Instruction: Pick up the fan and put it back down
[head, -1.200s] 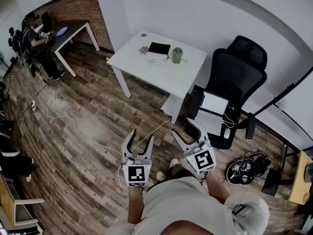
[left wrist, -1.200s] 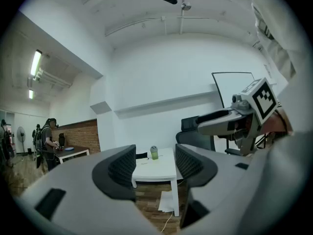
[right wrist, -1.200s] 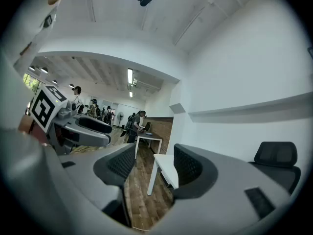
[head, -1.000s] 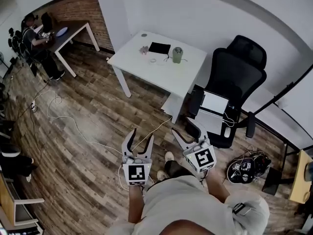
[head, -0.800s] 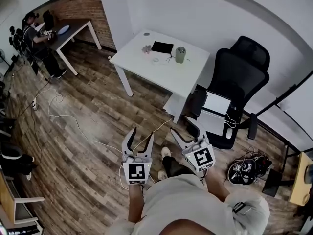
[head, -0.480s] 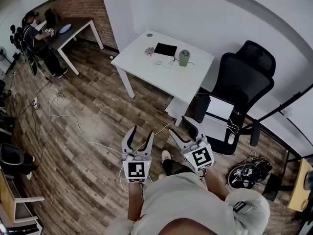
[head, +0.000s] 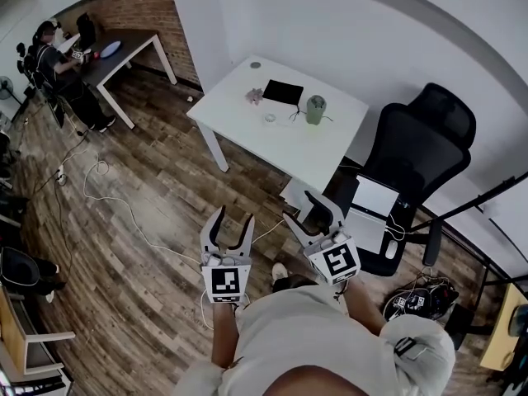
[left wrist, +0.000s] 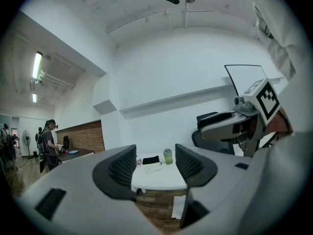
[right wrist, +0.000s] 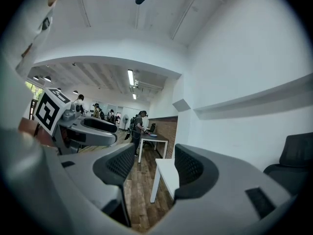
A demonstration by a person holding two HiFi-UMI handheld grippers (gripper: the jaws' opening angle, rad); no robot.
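Observation:
A white table (head: 247, 130) stands ahead, across a stretch of wooden floor. On it are a green cylinder with a grey top (head: 316, 109) and a thin cord, a flat black item (head: 283, 91) and a few small bits. I cannot make out which of these is the fan. My left gripper (head: 232, 216) is held level over the floor, open and empty. My right gripper (head: 301, 208) is beside it, jaws apart with nothing between them. In the left gripper view the green cylinder (left wrist: 167, 156) shows far off between the pads. Both grippers are well short of the table.
A black office chair (head: 421, 147) with a laptop (head: 375, 196) on its seat stands right of the table. White cables (head: 115, 205) trail over the floor at left. A person (head: 58, 64) sits at a dark desk far left. Gear lies on the floor (head: 412, 299) at right.
The person has walked forward; the table and chair now sit closer and lower in the head view. Both grippers travelled along, still level, jaws unchanged.

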